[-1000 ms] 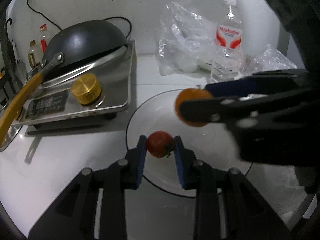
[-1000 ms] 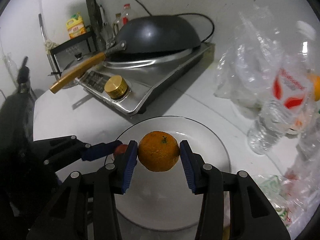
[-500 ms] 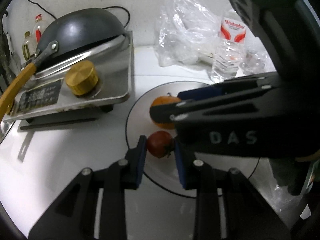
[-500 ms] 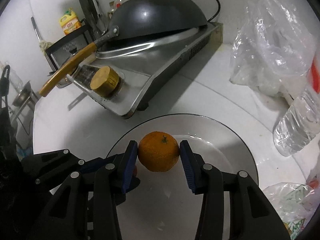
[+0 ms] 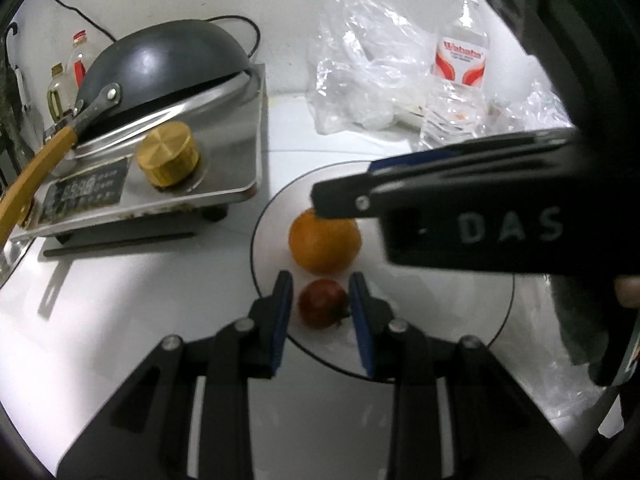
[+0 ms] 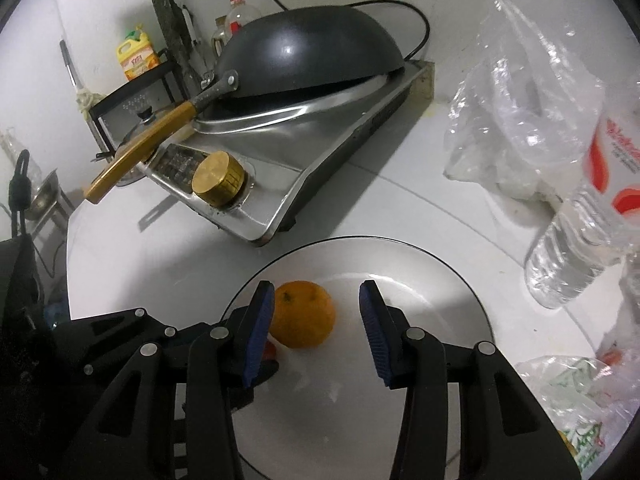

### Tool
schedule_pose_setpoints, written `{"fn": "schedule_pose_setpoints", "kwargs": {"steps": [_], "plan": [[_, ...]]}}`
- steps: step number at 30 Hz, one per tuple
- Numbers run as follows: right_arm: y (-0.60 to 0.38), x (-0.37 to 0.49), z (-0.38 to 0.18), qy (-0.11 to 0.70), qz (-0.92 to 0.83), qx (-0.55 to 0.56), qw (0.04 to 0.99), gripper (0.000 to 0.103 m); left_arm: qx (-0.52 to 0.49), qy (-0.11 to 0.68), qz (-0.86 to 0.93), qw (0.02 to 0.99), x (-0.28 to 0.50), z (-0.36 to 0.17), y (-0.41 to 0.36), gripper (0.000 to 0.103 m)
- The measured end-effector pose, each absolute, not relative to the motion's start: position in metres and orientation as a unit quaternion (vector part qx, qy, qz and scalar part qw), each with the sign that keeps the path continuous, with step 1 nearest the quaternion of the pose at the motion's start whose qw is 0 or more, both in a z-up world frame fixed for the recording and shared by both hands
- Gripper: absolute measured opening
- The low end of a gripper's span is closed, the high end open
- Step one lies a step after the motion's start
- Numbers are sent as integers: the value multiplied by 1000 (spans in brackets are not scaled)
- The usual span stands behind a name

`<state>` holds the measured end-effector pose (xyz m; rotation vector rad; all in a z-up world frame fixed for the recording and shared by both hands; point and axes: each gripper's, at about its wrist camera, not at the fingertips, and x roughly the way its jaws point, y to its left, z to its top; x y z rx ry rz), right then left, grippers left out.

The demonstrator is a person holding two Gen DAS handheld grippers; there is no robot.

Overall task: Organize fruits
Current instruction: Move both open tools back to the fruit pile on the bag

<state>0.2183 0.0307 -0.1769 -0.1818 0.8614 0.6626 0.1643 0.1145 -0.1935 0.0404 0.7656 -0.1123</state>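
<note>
A white plate (image 5: 508, 312) (image 6: 420, 280) holds an orange (image 5: 324, 240) (image 6: 304, 314) and, just in front of it, a small red tomato (image 5: 322, 308). My left gripper (image 5: 320, 280) straddles the tomato with a thin gap at the left pad, so it is open. My right gripper (image 6: 316, 286) is open above the orange, which lies against its left pad with a wide gap to the right one. In the left wrist view the right gripper (image 5: 344, 184) reaches in over the orange. Only a red sliver of the tomato (image 6: 271, 350) shows behind a finger.
A steel cooker (image 5: 224, 152) with a gold knob (image 5: 166, 156) and an upturned wok (image 6: 308, 52) stands left of the plate. A water bottle (image 5: 460, 76) and clear plastic bags (image 5: 360, 80) lie behind and to the right. Oil bottles (image 6: 136, 58) stand far left.
The right gripper lowered the orange onto the plate behind the tomato and no longer grips it. The tomato now rests on the plate, loose between the left pads.
</note>
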Motion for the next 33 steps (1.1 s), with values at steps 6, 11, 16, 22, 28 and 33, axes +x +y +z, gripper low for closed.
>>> {"fn": "schedule_pose_setpoints", "kwargs": {"steps": [6, 11, 16, 22, 28, 33], "plan": [[19, 205, -163, 396, 306, -85, 862, 47, 19, 367, -46, 929, 154, -186, 115, 32], [9, 191, -153, 386, 301, -85, 868, 47, 9, 359, -40, 933, 140, -176, 116, 33], [-1, 177, -145, 376, 296, -87, 874, 47, 2, 353, -35, 935, 130, -167, 114, 37], [-15, 160, -136, 364, 291, -88, 880, 47, -2, 343, -31, 939, 122, -157, 107, 38], [-33, 147, -132, 359, 284, -82, 885, 47, -3, 328, -31, 944, 109, -147, 97, 63], [-46, 135, -130, 351, 274, -91, 891, 47, 0, 328, -34, 944, 104, -142, 87, 63]]}}
